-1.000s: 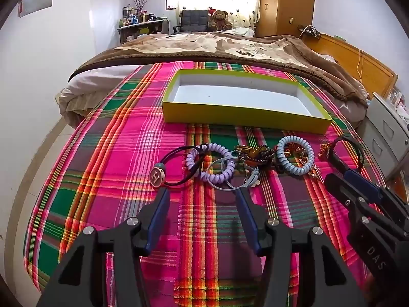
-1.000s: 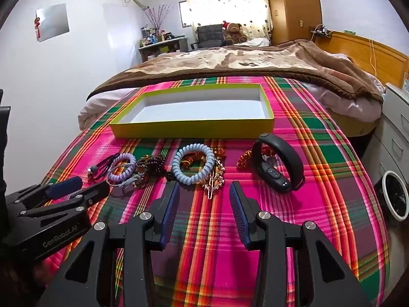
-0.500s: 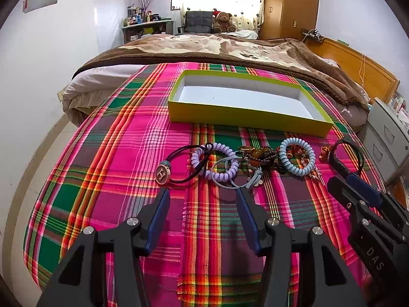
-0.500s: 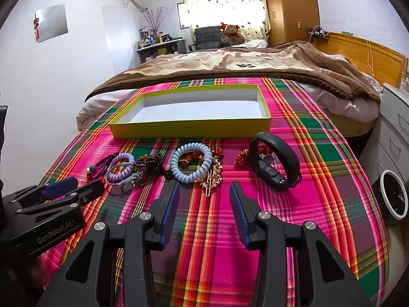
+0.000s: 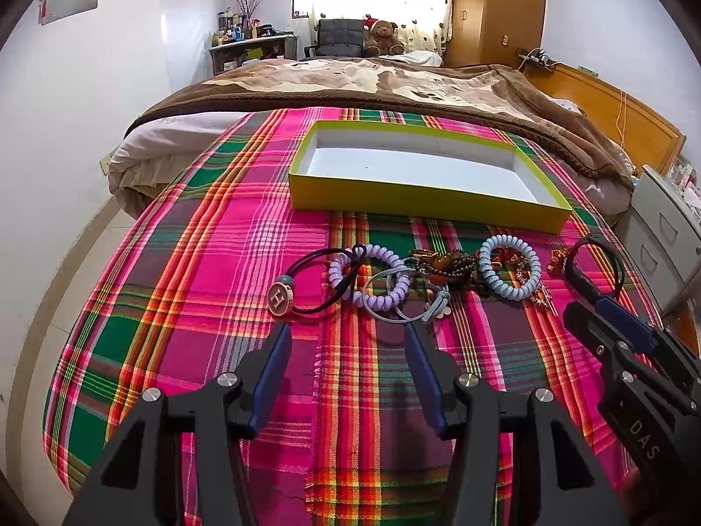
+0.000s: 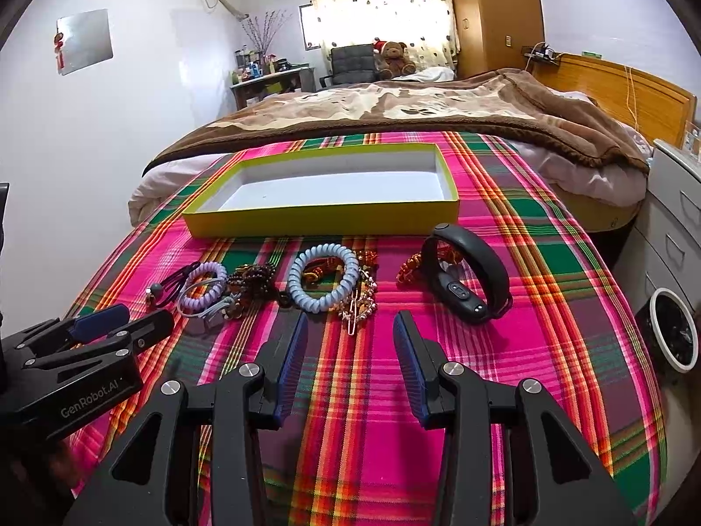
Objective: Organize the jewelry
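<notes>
An empty yellow-green box [image 5: 420,204] [image 6: 320,221] with a white inside lies on the plaid cloth. In front of it is a row of jewelry: a black hair tie with a round H charm [image 5: 280,299], a purple coil bracelet [image 5: 372,280] [image 6: 201,291], brown beads [image 5: 447,263] [image 6: 252,280], a light-blue coil bracelet [image 5: 508,271] [image 6: 324,282], a gold hair clip [image 6: 357,307] and a black fitness band [image 6: 466,276]. My left gripper [image 5: 346,328] is open and empty, just short of the purple coil. My right gripper [image 6: 350,320] is open and empty, near the gold clip.
The pink-green plaid cloth [image 5: 197,289] covers the foot of a bed with a brown blanket [image 5: 350,83] behind the box. White drawers [image 6: 674,219] and a round bin [image 6: 674,335] stand to the right. A white wall is on the left.
Both grippers have drawn back and risen slightly, so the jewelry and box sit a little farther ahead. Both stay open. No object has moved.
</notes>
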A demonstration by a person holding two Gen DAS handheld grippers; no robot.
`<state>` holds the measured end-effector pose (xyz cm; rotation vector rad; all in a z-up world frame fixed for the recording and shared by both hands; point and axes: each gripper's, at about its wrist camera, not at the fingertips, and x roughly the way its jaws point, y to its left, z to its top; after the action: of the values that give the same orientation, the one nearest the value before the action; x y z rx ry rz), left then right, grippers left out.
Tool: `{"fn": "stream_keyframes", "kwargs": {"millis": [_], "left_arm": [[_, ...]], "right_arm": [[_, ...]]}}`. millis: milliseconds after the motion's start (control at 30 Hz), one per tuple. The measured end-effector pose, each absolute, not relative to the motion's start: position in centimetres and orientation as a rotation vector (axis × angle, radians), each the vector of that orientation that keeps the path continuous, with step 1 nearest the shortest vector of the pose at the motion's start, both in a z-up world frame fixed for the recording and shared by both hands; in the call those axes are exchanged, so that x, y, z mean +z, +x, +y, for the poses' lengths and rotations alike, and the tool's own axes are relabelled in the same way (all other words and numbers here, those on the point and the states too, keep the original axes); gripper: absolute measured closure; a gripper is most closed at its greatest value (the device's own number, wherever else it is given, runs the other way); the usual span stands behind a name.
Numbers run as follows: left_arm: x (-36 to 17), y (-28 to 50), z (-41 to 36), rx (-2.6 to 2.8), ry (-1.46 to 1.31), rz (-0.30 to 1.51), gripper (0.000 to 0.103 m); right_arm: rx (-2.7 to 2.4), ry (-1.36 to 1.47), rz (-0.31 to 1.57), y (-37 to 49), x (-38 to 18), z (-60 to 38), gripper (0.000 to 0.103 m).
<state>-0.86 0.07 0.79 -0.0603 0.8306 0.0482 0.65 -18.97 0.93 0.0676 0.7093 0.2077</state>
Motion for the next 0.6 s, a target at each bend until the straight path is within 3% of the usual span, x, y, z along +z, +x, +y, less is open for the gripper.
{"fn": "stream_keyframes", "kwargs": {"millis": [600], "left_arm": [[0.8, -0.74, -0.12, 0.052, -0.051, 0.82, 0.047]], "right_arm": [[0.205, 0.065, 0.705, 0.48, 1.15, -19.17, 0.061]]}}
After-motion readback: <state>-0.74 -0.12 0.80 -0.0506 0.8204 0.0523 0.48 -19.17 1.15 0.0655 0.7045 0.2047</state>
